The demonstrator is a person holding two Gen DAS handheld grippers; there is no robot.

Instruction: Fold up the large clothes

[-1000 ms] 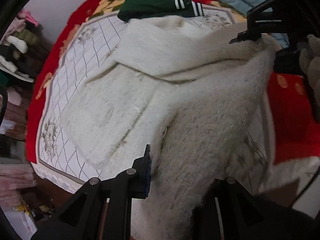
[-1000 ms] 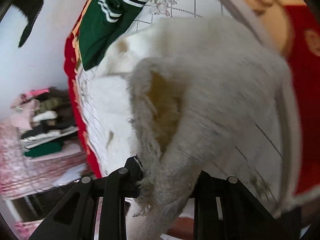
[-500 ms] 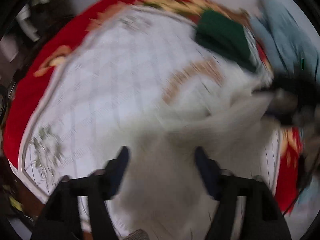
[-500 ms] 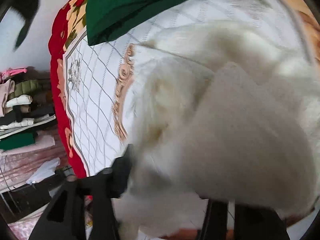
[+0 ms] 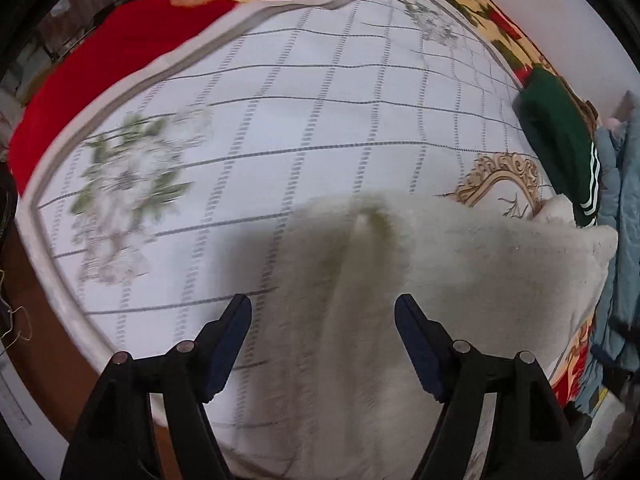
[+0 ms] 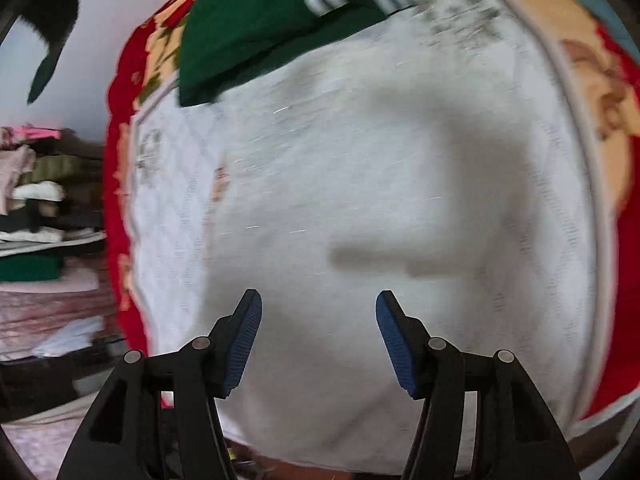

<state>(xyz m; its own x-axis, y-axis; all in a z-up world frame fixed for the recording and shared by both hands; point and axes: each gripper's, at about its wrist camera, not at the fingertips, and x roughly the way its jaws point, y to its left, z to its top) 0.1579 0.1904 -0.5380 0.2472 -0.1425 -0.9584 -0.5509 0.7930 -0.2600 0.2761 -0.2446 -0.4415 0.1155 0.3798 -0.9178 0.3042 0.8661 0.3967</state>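
A large fluffy cream garment point(image 5: 440, 280) lies flat on the white checked bed cover point(image 5: 280, 120), filling the lower right of the left wrist view. My left gripper point(image 5: 323, 312) hangs above the garment's left edge, open, with nothing between its blue pads. In the right wrist view the same cream garment point(image 6: 360, 200) spreads across the middle of the picture, blurred. My right gripper point(image 6: 319, 308) is open above it, and its shadow falls on the fabric.
A folded dark green garment with white stripes point(image 5: 560, 140) point(image 6: 260, 32) lies at the far side of the bed. Light blue clothing point(image 5: 620, 240) is piled at the right. A red floral blanket point(image 5: 100, 72) borders the cover. Stacked clothes point(image 6: 36, 208) sit on shelves beside the bed.
Both grippers were shut on the cream garment and held it up; both have let go and opened. The garment now lies flat on the bed. The left gripper swung over and rolled.
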